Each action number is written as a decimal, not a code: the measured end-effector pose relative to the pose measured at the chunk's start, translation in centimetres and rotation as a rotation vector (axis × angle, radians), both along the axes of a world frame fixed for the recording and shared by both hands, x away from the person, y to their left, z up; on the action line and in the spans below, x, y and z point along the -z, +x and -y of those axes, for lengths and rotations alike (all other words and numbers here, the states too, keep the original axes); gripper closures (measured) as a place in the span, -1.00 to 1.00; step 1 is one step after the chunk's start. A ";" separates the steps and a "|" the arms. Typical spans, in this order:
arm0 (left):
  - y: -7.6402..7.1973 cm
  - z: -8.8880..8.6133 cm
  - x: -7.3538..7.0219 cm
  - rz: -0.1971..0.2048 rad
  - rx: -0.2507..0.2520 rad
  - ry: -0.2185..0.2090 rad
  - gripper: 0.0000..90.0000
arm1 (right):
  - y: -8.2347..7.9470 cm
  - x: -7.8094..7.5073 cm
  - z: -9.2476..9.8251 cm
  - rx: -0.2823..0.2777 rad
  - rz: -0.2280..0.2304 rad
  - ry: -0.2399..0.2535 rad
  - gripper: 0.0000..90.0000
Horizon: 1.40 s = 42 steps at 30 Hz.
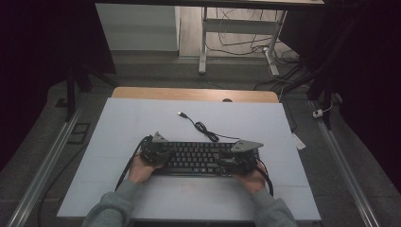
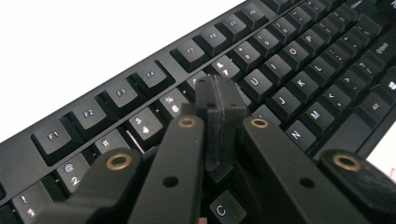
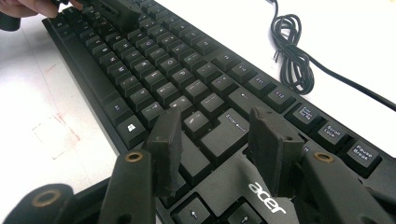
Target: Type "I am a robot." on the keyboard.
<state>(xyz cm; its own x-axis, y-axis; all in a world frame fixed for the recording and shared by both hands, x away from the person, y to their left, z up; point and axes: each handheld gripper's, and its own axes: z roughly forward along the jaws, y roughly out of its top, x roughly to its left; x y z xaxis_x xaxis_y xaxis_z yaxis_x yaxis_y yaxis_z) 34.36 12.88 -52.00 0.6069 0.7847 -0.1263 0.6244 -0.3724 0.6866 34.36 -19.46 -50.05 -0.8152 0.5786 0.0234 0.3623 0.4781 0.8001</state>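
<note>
White foam-like sheeting is covering the bench (image 1: 142,123), and the long black plastic keyboard (image 1: 198,158) is lying flat near its front edge, its black cable (image 1: 203,127) coiling away toward the far side. You are dealing with a rigid, fairly light slab, likely to slide on that smooth sheet, with loose-sprung keycaps that give under pressure, so I would judge the solid frame at the two short ends the safest place to take hold, not the keys. Your left tongs (image 2: 217,100) are hanging over the number row, jaws pressed together with nothing between them. Your right tongs (image 3: 219,140) are standing apart over the Enter key (image 3: 229,128), gripping nothing. The trailing cable is likely to drag if you lift.
</note>
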 end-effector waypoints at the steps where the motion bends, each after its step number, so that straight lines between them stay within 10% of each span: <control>1: 0.0 0.0 0.0 -0.002 -0.002 0.000 0.98 | 0.0 0.0 0.0 0.000 0.000 0.000 0.21; 11: -0.5 -0.4 -0.8 0.046 -0.007 -0.024 0.97 | 0.0 -0.1 0.0 0.002 0.005 0.005 0.21; 20: -3.4 -3.1 -2.6 0.071 -0.058 -0.089 -0.01 | 0.0 -0.1 0.2 0.002 0.003 0.015 0.21; 31: -6.2 -5.5 -2.2 0.051 -0.067 -0.089 -0.32 | 0.2 -0.2 0.3 0.007 0.010 0.022 0.22; 42: -6.4 -6.4 -1.8 0.047 -0.072 -0.080 -0.36 | 0.1 -0.6 -2.5 -0.111 -0.004 0.026 0.99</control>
